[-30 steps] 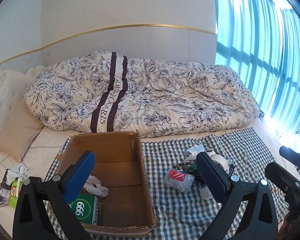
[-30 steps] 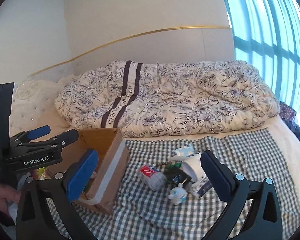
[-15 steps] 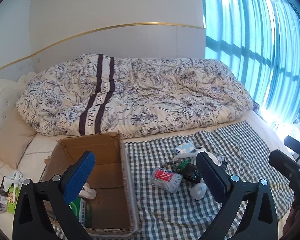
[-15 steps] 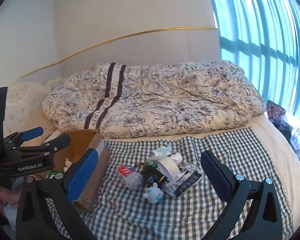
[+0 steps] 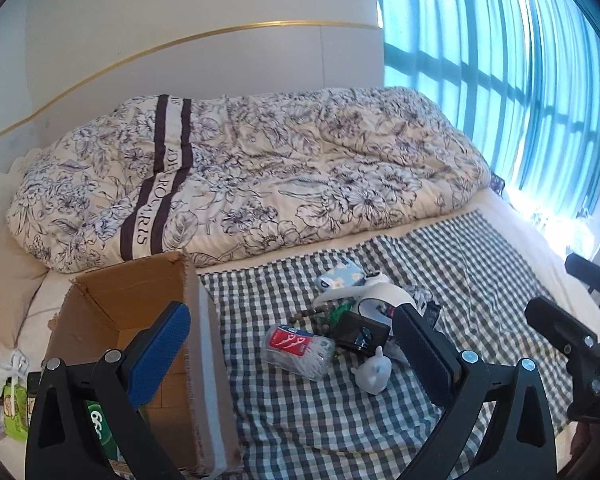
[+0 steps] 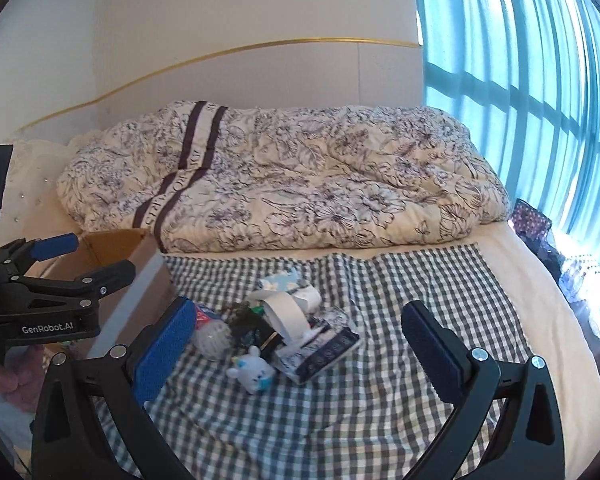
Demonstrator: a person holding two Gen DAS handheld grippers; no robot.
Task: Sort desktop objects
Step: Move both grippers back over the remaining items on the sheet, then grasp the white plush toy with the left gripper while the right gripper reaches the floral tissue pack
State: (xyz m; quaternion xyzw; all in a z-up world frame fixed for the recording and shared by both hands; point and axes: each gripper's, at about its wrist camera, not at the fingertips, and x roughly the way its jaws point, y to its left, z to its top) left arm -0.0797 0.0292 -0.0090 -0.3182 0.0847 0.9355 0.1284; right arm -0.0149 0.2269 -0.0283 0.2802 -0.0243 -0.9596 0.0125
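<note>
Left wrist view showed us the left gripper (image 5: 290, 340) with jaws spread wide and empty above the checked cloth (image 5: 480, 264). Right of the cardboard box (image 5: 116, 300) lay the clutter: a plastic jar (image 5: 298, 346), a white figurine (image 5: 374, 372). We saw the right gripper (image 6: 300, 340) equally agape, holding nothing.
</note>
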